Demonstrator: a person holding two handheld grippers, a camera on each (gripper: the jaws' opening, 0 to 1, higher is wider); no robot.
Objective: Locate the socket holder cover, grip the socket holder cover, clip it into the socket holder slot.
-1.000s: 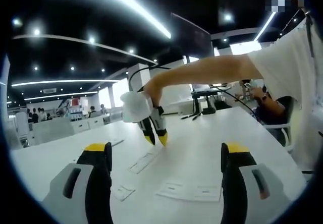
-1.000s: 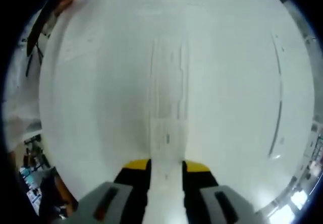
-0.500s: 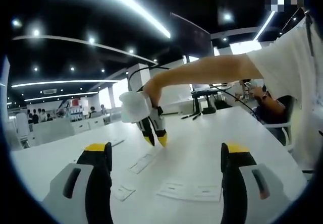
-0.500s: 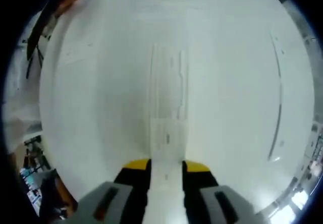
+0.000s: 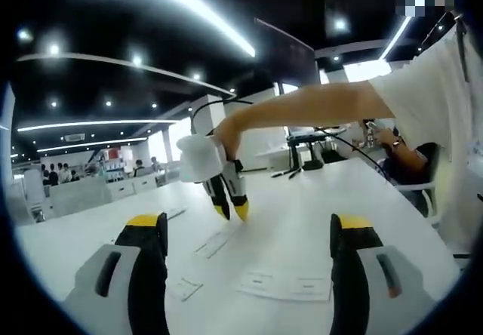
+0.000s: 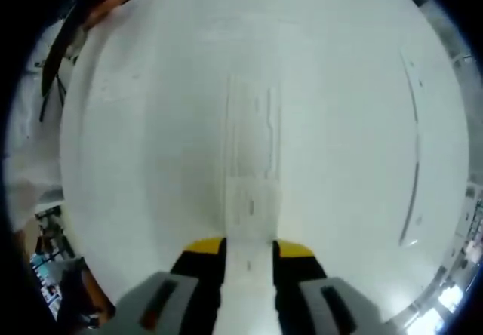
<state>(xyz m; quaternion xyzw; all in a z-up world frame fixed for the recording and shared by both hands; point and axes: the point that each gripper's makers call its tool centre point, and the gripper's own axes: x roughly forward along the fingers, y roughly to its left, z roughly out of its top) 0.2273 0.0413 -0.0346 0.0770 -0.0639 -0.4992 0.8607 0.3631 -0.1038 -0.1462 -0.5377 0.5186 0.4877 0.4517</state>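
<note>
The socket holder cover [image 6: 250,161], a long white strip, lies on the white table [image 6: 136,161] and runs up from between my right gripper's jaws. My right gripper [image 6: 249,248] has narrowed to the strip's width on its near end. From the left gripper view, a hand holds that right gripper [image 5: 229,213] pointing down over the far end of the cover [image 5: 213,243]. My left gripper [image 5: 249,225] stands wide open low over the table, nothing between its fingers. A longer flat white piece [image 5: 285,284] lies ahead of it.
A small white piece [image 5: 183,287] lies near my left jaw. A person in a white shirt [image 5: 430,101] stands at the right, arm stretched across. Another person sits at the table's far end [image 5: 400,158]. A thin line [image 6: 416,146] runs along the table.
The right gripper has shifted slightly left and up over the strip's end. The left gripper has stayed still and open.
</note>
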